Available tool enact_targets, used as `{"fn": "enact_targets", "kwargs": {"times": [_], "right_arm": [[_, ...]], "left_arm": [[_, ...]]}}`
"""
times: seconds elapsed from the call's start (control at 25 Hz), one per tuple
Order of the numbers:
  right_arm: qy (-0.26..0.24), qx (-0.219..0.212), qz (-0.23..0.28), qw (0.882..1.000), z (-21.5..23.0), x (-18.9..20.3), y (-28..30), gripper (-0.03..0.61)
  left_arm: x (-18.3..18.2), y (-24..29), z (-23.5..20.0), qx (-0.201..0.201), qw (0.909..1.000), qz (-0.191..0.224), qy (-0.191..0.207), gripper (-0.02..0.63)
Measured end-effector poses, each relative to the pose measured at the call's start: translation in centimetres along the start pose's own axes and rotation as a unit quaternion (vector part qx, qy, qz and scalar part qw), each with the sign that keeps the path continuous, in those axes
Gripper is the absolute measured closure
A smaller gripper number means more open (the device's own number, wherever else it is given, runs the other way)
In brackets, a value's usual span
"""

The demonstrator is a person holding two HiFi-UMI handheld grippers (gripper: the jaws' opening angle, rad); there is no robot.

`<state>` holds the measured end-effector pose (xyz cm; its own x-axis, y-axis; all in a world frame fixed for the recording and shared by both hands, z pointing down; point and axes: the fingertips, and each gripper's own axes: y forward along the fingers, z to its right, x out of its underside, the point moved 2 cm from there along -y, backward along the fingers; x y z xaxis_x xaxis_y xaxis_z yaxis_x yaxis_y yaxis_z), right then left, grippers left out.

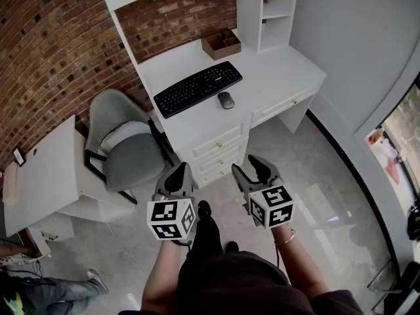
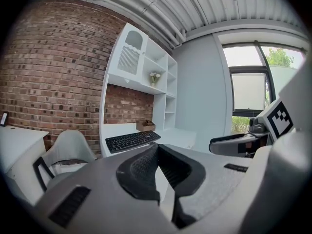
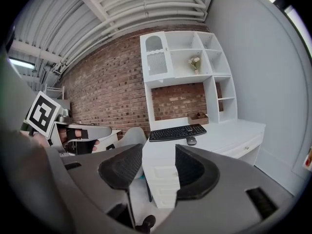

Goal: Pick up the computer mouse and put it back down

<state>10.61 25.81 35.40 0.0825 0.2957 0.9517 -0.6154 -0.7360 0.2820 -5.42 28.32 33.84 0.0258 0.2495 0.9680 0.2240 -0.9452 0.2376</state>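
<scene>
1. Left tongs clenched and empty, right tongs released and empty; both held level toward the surface, well apart from it.
2. Computer mouse lies there beside the keyboard.
3. Wooden box: contents unclear.

On the white desk at upper centre, the computer mouse lies just right of a black keyboard. The left hand-held gripper and right hand-held gripper hover at lower centre, well apart from it.
</scene>
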Motion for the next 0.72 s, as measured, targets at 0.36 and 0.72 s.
{"fn": "enact_targets", "kwargs": {"times": [0.36, 0.72], "right_arm": [[0.005, 0.022, -0.017, 1.000, 3.1, -1.0, 7.6, 0.350], [0.014, 0.073, -0.055, 0.996, 7.1, -2.5, 16.8, 0.337]], "left_arm": [[-0.6, 7.7, -4.5, 0.019, 0.9997, -0.009, -0.009, 0.604], [-1.8, 17.1, -9.9, 0.060, 0.9976, -0.030, -0.017, 0.604]]}}
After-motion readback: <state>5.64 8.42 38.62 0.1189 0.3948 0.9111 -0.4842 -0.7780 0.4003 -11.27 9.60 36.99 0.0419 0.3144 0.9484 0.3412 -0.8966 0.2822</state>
